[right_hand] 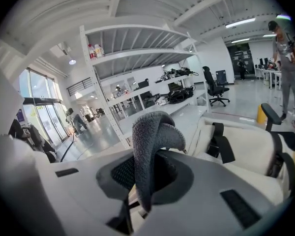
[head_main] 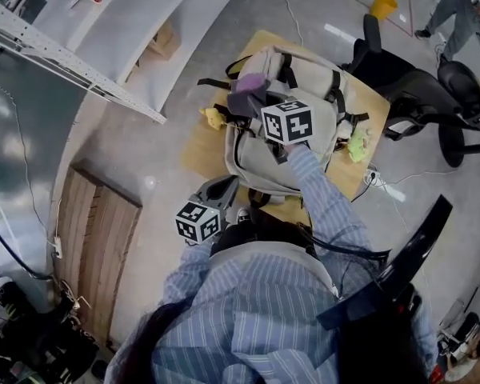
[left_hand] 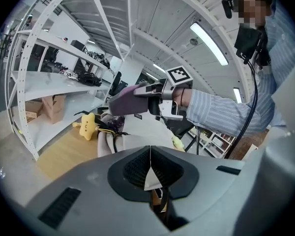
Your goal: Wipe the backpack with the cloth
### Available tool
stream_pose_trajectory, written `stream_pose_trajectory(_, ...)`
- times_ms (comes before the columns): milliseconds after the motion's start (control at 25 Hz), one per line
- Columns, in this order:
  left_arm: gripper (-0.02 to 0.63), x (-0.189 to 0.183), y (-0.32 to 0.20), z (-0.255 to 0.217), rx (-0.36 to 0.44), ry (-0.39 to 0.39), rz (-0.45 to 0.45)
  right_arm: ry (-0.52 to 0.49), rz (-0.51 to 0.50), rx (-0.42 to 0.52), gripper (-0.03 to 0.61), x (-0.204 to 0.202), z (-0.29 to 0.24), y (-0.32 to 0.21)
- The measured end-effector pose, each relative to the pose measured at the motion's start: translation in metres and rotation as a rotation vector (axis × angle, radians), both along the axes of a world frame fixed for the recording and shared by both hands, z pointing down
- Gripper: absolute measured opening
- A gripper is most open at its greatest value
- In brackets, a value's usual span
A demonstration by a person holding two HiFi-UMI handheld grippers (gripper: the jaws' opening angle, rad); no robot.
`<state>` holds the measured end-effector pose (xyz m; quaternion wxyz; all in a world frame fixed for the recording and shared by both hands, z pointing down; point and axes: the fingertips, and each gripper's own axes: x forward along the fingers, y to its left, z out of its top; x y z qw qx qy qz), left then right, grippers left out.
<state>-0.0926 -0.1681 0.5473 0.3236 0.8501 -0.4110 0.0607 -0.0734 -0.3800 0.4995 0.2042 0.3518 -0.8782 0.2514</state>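
Note:
A beige backpack (head_main: 292, 154) lies flat on a small wooden table (head_main: 202, 152). My right gripper (head_main: 248, 101) hovers over the pack's far left part, shut on a grey-purple cloth (head_main: 254, 82). In the right gripper view the cloth (right_hand: 150, 141) sticks up folded from between the jaws of the right gripper (right_hand: 145, 181), with the backpack (right_hand: 241, 146) just beyond. My left gripper (head_main: 222, 189) hangs by the pack's near left corner, off the fabric. In its own view the left gripper (left_hand: 150, 168) is shut and holds nothing, and faces the backpack (left_hand: 140, 132) and the cloth (left_hand: 124, 101).
A yellow plush toy (head_main: 214, 118) lies left of the pack and a yellow-green one (head_main: 358, 144) to its right. Black office chairs (head_main: 420, 94) stand beyond the table's right side. A white shelf rack (head_main: 80, 62) runs along the left. A person (head_main: 464, 6) stands far off.

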Motion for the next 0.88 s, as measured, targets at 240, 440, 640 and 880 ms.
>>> stream_pose_trajectory(240, 0.006, -0.006, 0.002, 0.000, -0.008, -0.004, -0.023, 0.087, 0.026, -0.033, 0.041, 0.021, 0.034, -0.005)
stream_pose_trajectory(440, 0.006, 0.006, -0.002, 0.003, -0.009, -0.001, 0.020, 0.112, 0.097, -0.009, 0.041, 0.085, 0.027, -0.009)
stream_pose_trajectory(640, 0.006, 0.030, 0.000, 0.003, 0.000, 0.004, 0.109, 0.156, 0.212, 0.007, 0.041, 0.171, 0.017, 0.004)
stream_pose_trajectory(880, 0.006, 0.040, 0.005, 0.000, 0.007, 0.003, 0.166, 0.193, 0.407, -0.041, 0.041, 0.276, 0.024, 0.041)
